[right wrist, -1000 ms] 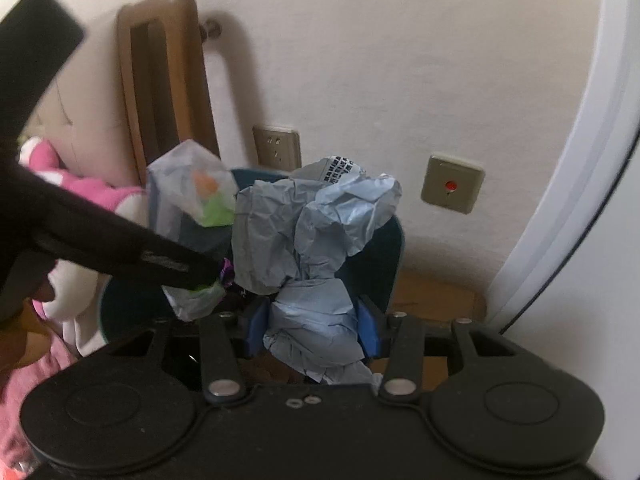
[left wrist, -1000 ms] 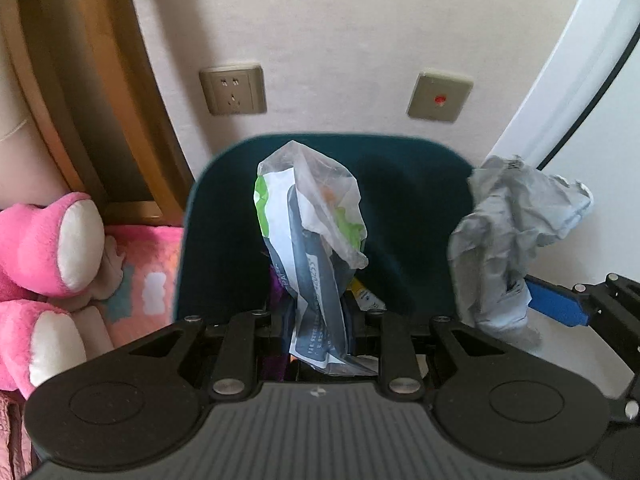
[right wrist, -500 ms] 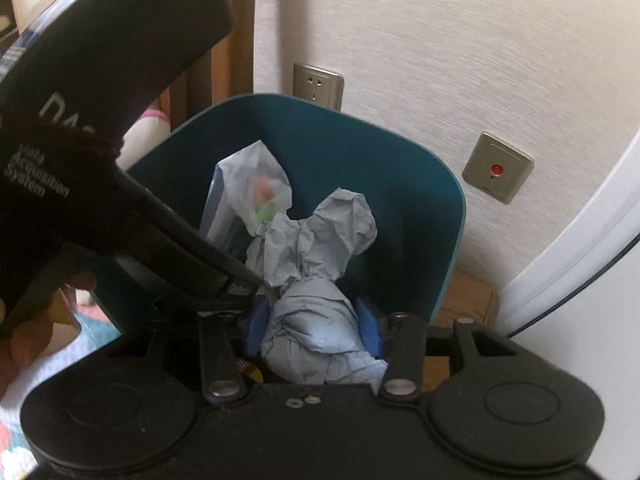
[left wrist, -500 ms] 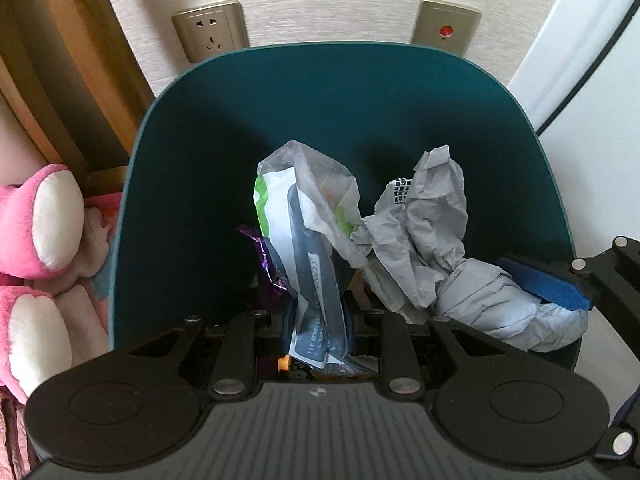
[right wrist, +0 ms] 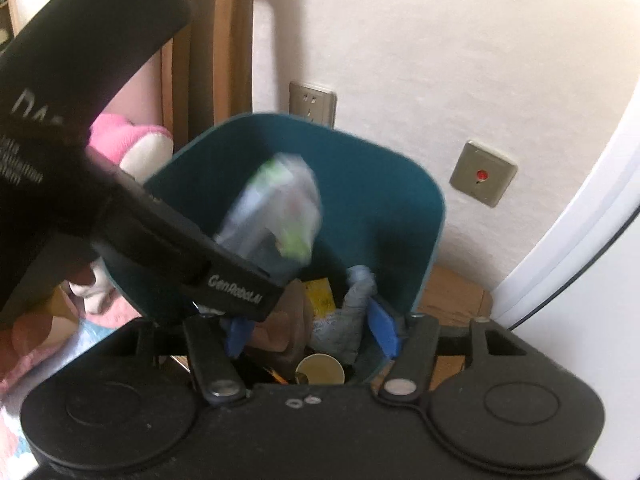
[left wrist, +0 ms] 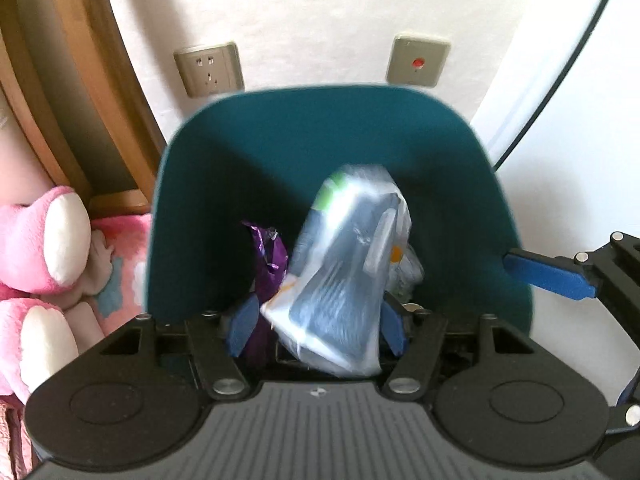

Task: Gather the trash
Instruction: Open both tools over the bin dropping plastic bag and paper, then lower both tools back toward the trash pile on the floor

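I have both grippers poised over the teal bin (left wrist: pixel 192 216), and both sets of jaws are opening. The left gripper (left wrist: pixel 316 320) has its blue pads spread clear of the plastic wrapper (left wrist: pixel 352 264), which shows blurred between them, loose and tipping down into the bin; I read it as released, not gripped. The right gripper (right wrist: pixel 310 328) is likewise parted, and the crumpled grey paper (right wrist: pixel 352 312) sits low in the bin between its pads with nothing pressing on it, beside a yellow scrap (right wrist: pixel 320 300) and a round gold lid (right wrist: pixel 319 369). My worry is the wrapper: it is light and stiff, it leans towards the right pad, and a corner could snag on that pad and come out again when I lift away. It could also settle upright against the purple foil (left wrist: pixel 268 256) and stand proud of the rim, ready to tip out towards the pink plush toy (left wrist: pixel 44 240) just beside the bin. The two grippers are crowded close, the left one crossing in front of the right camera, so pulling out carelessly could knock one against the other or nudge the bin's wall. I would let the jaws finish parting before rising
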Demonstrator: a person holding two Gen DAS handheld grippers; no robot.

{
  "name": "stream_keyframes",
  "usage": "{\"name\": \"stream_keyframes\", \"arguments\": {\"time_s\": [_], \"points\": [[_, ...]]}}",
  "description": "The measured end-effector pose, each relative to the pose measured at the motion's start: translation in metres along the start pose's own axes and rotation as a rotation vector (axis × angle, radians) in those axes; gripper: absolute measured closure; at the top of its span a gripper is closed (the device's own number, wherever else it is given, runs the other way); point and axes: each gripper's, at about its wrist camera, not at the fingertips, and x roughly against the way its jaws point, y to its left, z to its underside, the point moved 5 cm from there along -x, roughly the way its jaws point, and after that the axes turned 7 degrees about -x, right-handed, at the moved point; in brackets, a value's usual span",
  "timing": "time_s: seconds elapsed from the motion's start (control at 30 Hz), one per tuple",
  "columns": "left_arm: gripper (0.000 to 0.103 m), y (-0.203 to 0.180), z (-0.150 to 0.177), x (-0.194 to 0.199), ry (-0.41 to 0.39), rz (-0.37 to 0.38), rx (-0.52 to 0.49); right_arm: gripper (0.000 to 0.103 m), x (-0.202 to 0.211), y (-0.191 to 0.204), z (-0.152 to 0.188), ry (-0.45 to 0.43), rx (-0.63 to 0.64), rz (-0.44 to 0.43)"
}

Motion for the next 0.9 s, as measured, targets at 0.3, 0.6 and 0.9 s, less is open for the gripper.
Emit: {"name": "stream_keyframes", "arguments": {"time_s": [0.3,0.6,0.9], "points": [[0.039,0.01,0.01,0.073,-0.119,0.015,-0.031,0.038,0.049,0.016,-0.005,-0.077,-0.014,0.026],[0.039,0.037,0.052,0.154,-0.224,0.019,-0.055,0.036,0.105,0.047,0.005,-0.157,-0.076,0.027],[0.037,0.058,0.122,0.203,-0.291,0.029,-0.1,0.03,0.156,0.092,0.038,-0.208,-0.122,0.022]]}}
